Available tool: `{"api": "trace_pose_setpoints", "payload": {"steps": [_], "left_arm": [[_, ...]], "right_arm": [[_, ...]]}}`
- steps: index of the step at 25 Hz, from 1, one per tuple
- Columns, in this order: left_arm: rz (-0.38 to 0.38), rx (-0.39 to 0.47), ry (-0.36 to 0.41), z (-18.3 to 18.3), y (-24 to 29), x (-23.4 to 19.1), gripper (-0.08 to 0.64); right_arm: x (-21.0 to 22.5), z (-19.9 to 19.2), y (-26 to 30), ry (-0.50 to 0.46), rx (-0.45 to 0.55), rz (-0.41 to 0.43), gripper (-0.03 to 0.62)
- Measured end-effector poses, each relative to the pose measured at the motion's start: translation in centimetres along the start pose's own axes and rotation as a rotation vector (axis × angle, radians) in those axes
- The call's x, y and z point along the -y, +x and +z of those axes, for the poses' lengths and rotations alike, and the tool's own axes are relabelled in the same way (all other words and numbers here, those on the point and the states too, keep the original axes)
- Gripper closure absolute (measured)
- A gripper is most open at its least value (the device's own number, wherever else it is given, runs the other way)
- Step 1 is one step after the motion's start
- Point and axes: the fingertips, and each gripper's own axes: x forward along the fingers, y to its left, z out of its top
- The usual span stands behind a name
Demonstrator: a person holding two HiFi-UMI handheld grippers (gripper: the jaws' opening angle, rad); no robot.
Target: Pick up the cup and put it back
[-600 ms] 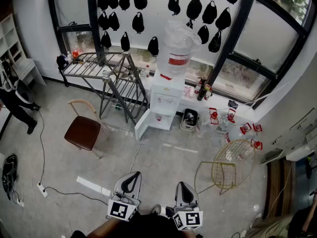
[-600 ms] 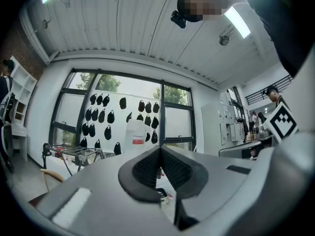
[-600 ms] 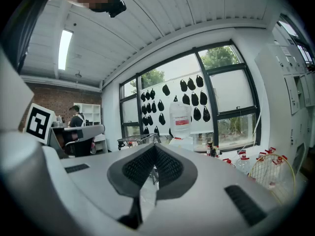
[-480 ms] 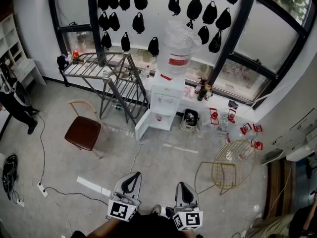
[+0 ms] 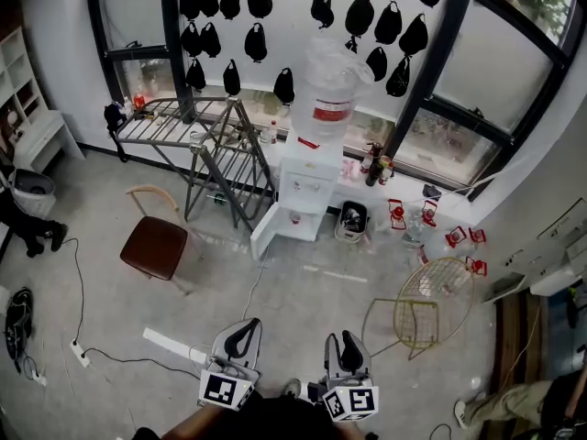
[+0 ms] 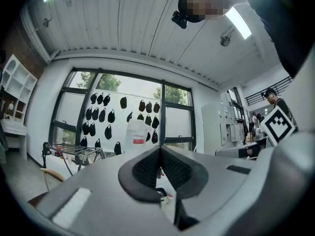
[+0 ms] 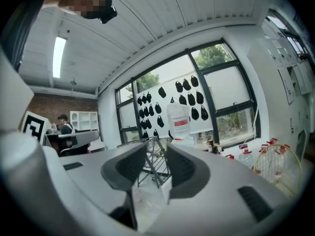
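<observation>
- Both empty, pointing level: left gripper (image 5: 240, 337) pinched closed, right gripper (image 5: 346, 348) cracked slightly apart.
- Can't spot the cup; guessing it's by the water dispenser (image 5: 307, 177), well ahead, about equally far from both.

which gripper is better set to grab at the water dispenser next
Right, probably: the right gripper has its jaws apart and empty, while the left gripper has them shut. Both are far from the water dispenser.

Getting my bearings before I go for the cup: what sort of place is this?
Probably an indoor break corner of an office or workshop. A water dispenser stands under big windows, with a metal drying rack beside it and a brown-seated chair nearby.
</observation>
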Motion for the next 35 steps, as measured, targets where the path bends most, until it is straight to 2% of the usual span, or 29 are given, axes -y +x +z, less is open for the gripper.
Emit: {"api": "trace_pose_setpoints", "payload": {"steps": [1, 2, 3, 13, 19, 24, 31, 35], "left_arm": [[-0.003, 0.0, -0.002, -0.1, -0.1, -0.1, 0.554], [-0.005, 0.0, -0.003, -0.1, -0.1, -0.3, 0.554], [-0.007, 0.0, -0.002, -0.2, -0.2, -0.5, 0.554], [-0.032, -0.043, -0.022, -1.9, -0.5, -3.9, 0.554], [-0.035, -0.057, -0.041, -3.4, 2.1, -4.9, 0.554], [0.013, -0.064, -0.048, -4.8, 7.3, -5.0, 0.554], [0.128, -0.066, -0.039, -6.2, 17.7, -4.4, 0.554], [0.189, -0.059, -0.038, -6.6, 22.3, -4.6, 0.554]], "right_arm": [[-0.1, -0.5, 0.3, 0.011, -0.018, 0.004, 0.435], [-0.2, -0.9, 0.5, 0.011, -0.032, 0.004, 0.399], [-0.4, -1.1, 0.6, 0.004, -0.039, 0.002, 0.391], [-3.1, -2.0, 3.1, -0.023, -0.054, -0.01, 0.391], [-2.1, -2.7, 6.0, -0.021, -0.061, 0.005, 0.393], [1.6, -2.3, 11.4, -0.052, -0.054, 0.074, 0.393], [9.5, -0.7, 20.3, -0.104, -0.062, 0.188, 0.396], [13.4, -1.0, 25.0, -0.117, -0.085, 0.239, 0.399]]}}
